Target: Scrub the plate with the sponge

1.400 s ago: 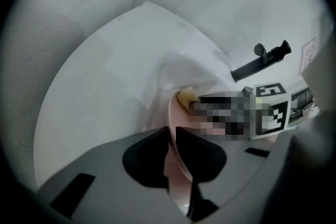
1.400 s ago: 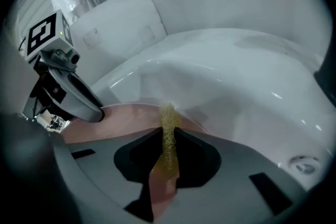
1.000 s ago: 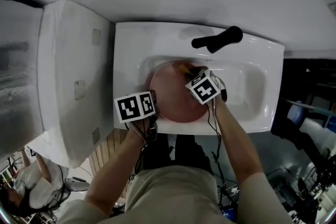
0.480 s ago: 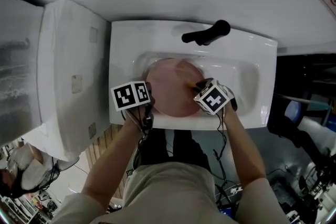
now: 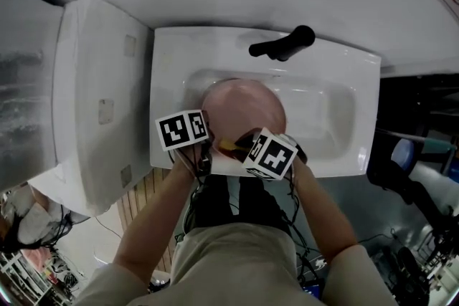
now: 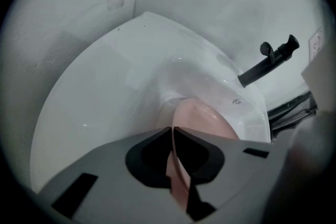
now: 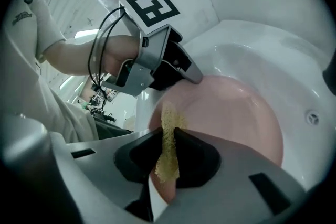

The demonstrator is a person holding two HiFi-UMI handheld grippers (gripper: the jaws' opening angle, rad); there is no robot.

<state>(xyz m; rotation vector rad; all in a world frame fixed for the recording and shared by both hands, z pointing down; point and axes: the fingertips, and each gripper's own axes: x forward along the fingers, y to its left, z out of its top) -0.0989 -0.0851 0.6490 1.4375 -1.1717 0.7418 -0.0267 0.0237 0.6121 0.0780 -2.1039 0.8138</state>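
**Change since the earlier frames:** your right gripper (image 7: 168,131) has crossed the plate (image 5: 244,107). It went from the far part of the sink (image 5: 344,75), nearer the faucet (image 5: 283,45), back to the sink's near rim, and its marker cube now overhangs that rim. Your left gripper (image 6: 172,131) has kept its post at the sink's near-left edge. The plate has stayed in the left half of the basin.

**Items, counted:**
- Plate, pink: one. It lies in the sink's left half, its near edge against the sink's near rim.
- Sponge (image 7: 168,149), yellow and coarse: one. It is at the sink's near rim and rests against the plate's face.
- Grippers: two.
  - Left: the jaws are drawn almost together and clamped on the plate's thin rim at the sink's near-left side.
  - Right: the jaws are pinched on the sponge, which stands up between them, just beside the left gripper.
- Sink, white: one.
- Faucet, black: one. It sits on the sink's far rim, its spout reaching toward the left half of the basin.
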